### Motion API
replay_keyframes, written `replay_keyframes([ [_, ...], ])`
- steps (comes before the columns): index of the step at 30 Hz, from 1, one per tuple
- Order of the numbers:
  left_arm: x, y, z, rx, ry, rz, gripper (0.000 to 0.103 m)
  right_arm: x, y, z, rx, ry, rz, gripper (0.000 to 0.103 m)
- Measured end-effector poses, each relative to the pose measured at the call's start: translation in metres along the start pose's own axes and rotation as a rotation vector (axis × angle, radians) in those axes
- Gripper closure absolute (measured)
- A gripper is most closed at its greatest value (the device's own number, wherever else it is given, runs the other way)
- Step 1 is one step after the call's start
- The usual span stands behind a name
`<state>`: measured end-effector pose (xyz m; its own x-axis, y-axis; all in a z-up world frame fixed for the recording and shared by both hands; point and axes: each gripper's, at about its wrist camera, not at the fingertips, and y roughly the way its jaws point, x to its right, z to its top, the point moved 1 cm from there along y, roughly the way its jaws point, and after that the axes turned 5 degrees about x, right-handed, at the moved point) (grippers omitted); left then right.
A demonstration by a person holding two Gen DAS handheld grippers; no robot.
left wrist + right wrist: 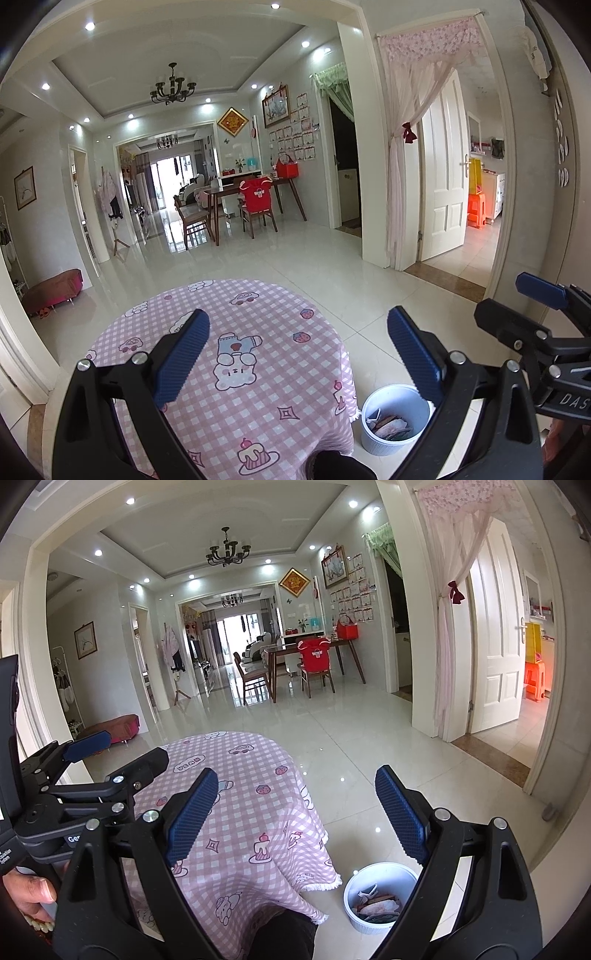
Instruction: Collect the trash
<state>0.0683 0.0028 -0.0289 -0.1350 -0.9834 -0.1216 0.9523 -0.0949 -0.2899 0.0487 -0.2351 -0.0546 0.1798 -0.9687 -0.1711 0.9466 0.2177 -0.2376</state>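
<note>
A white ribbed trash bin [391, 421] stands on the floor right of a round table [236, 369] with a pink checked cloth; it also shows in the right wrist view [376, 897]. Crumpled paper and wrappers [389, 424] lie inside it [373, 904]. No trash shows on the cloth. My left gripper [295, 354] is open and empty above the table's right half. My right gripper [295, 812] is open and empty above the table edge and the floor. The right gripper shows at the right edge of the left wrist view [524, 310]; the left gripper shows at the left of the right wrist view [118, 749].
Glossy tiled floor [332, 266] stretches ahead to a dining table with chairs [243, 199]. A doorway with a pink curtain [406, 166] and a white door is at the right. A low red bench [51, 291] stands at the left wall.
</note>
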Motion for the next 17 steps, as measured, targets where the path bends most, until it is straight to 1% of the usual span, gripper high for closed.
replay_keyframes([
  [4, -0.007, 0.008, -0.002, -0.008, -0.006, -0.005, 0.008, -0.002, 0.009, 0.002, 0.003, 0.001, -0.011, 0.017],
  [9, -0.020, 0.026, -0.008, -0.035, -0.020, -0.006, 0.008, -0.008, 0.030, 0.001, -0.020, -0.004, -0.013, 0.017],
  [13, -0.038, 0.047, -0.018, -0.077, -0.052, -0.012, 0.008, -0.020, 0.055, -0.001, -0.059, -0.025, -0.003, 0.017],
  [17, -0.061, 0.073, -0.032, -0.135, -0.083, 0.019, 0.008, -0.032, 0.086, -0.007, -0.109, -0.044, 0.003, 0.017],
])
